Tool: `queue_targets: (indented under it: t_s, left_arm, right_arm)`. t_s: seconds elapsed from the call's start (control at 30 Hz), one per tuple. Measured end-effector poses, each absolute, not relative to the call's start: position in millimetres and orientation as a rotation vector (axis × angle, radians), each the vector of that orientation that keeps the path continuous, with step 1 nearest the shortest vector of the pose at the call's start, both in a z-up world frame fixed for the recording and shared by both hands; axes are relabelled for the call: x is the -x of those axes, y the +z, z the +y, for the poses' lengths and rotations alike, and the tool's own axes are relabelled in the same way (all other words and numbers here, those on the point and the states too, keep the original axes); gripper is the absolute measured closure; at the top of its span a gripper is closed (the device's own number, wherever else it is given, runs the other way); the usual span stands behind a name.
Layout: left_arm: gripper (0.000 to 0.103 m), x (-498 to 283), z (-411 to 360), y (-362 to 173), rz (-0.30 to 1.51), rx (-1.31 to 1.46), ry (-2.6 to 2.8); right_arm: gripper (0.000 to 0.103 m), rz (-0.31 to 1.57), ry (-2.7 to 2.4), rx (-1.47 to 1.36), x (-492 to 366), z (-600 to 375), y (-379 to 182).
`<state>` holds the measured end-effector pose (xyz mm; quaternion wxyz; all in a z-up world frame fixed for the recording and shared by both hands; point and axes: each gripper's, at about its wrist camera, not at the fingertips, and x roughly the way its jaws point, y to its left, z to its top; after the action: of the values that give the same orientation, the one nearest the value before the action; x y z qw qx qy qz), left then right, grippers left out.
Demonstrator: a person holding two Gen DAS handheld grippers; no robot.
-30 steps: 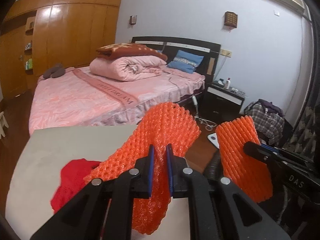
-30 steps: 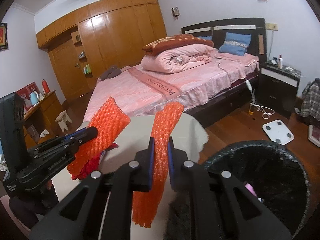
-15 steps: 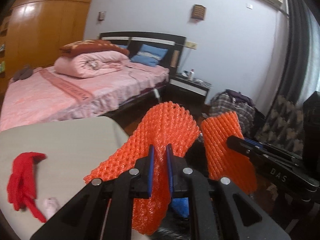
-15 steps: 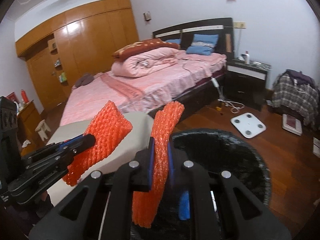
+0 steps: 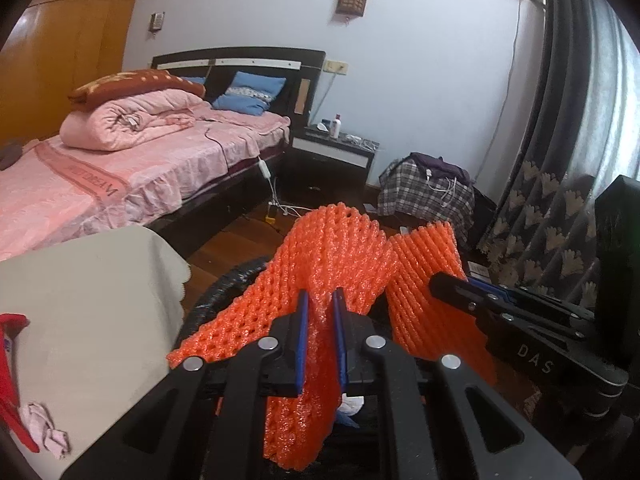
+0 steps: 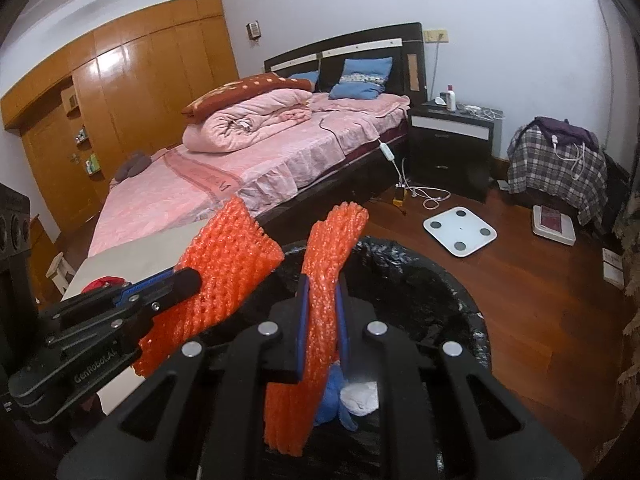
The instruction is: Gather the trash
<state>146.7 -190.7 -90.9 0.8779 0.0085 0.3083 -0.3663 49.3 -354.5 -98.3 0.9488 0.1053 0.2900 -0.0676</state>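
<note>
My left gripper [image 5: 319, 300] is shut on an orange foam net sleeve [image 5: 320, 256], also seen in the right wrist view [image 6: 224, 268]. My right gripper [image 6: 321, 284] is shut on a second orange foam net sleeve [image 6: 326, 256], seen in the left wrist view [image 5: 424, 276]. Both sleeves hang over a black-lined trash bin [image 6: 436, 288], whose rim shows in the left wrist view [image 5: 228, 284]. Blue and white trash [image 6: 352, 396] lies inside it.
A beige-covered table [image 5: 80, 296] stands left of the bin with a red net [image 5: 10, 360] and a pink scrap [image 5: 44, 432] on it. Beyond are a pink bed [image 6: 224, 176], a nightstand [image 6: 452, 148], a white scale [image 6: 460, 232] and a plaid bag [image 6: 556, 160].
Both grippers have swung right from over the table to over the trash bin, each still holding its orange sleeve.
</note>
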Motion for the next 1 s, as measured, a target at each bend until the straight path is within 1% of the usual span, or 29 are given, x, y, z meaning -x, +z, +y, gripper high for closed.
queue_targets:
  t_s: [0.2,0.23,0.27,0.3,0.33,0.37,0.4,0.43,0.5,0.53,0.57,0.6,0.63,0.67,0.73,0.8,0.83,0.87,0.9,0.93,1.0]
  left_arm:
    - [0.091,-151,-201,-97,0.651,-0.023,-0.792]
    - [0.089,-151,-203,-98,0.653,-0.023,-0.800]
    - [0.083,-152,-204,-98,0.659,-0.026,-0.803]
    - [0.080,-152,-204,-99,0.660,-0.025,-0.801]
    - [0.076,-153,-202,-99,0.660,-0.021,-0.803]
    - [0.069,-153,-200,-99,0.662,-0.022,-0.800]
    - [0.064,-154,-198,-99,0.662,-0.024,-0.792]
    - [0.059,-154,-194,-98,0.657,-0.023,-0.782]
    - [0.056,-155,-184,-97,0.647,-0.029,-0.756]
    - [0.050,-155,-180,-96,0.644,-0.033,-0.743]
    - [0.042,-155,-172,-95,0.638,-0.034,-0.723]
    - [0.038,-156,-164,-94,0.632,-0.029,-0.704]
    - [0.031,-157,-155,-94,0.633,-0.019,-0.691]
    - [0.028,-159,-151,-93,0.637,-0.009,-0.690]
    - [0.028,-164,-140,-94,0.649,0.019,-0.684]
    - [0.030,-170,-134,-96,0.662,0.046,-0.692]
    - [0.035,-171,-134,-97,0.664,0.052,-0.700]
    - [0.044,-171,-135,-97,0.664,0.048,-0.710]
    - [0.049,-171,-138,-98,0.669,0.040,-0.724]
    - [0.052,-170,-142,-99,0.676,0.036,-0.737]
    - [0.052,-169,-145,-100,0.680,0.037,-0.751]
  right_arm:
    - [0.089,0.595,-0.160,-0.221,-49,-364,-103]
    - [0.089,0.595,-0.164,-0.220,-49,-365,-103]
    - [0.087,0.593,-0.174,-0.216,-49,-366,-103]
    - [0.079,0.594,-0.179,-0.215,-48,-366,-103]
    - [0.076,0.594,-0.183,-0.213,-48,-366,-103]
    - [0.071,0.592,-0.189,-0.211,-47,-366,-103]
    - [0.064,0.591,-0.192,-0.209,-47,-365,-103]
    - [0.061,0.590,-0.193,-0.206,-46,-366,-103]
    - [0.051,0.583,-0.197,-0.195,-44,-365,-102]
    - [0.047,0.579,-0.197,-0.190,-45,-364,-101]
    - [0.038,0.575,-0.200,-0.180,-44,-362,-100]
    - [0.029,0.573,-0.203,-0.174,-44,-361,-100]
    - [0.024,0.569,-0.209,-0.166,-44,-359,-99]
    - [0.016,0.564,-0.217,-0.160,-43,-357,-99]
    - [0.015,0.559,-0.220,-0.164,-45,-355,-98]
    - [0.015,0.563,-0.219,-0.175,-46,-354,-99]
    - [0.015,0.565,-0.221,-0.181,-47,-355,-98]
    - [0.015,0.565,-0.222,-0.184,-47,-355,-98]
    - [0.015,0.564,-0.222,-0.184,-46,-355,-98]
    - [0.015,0.562,-0.224,-0.183,-45,-354,-96]
    - [0.015,0.560,-0.226,-0.181,-44,-355,-95]
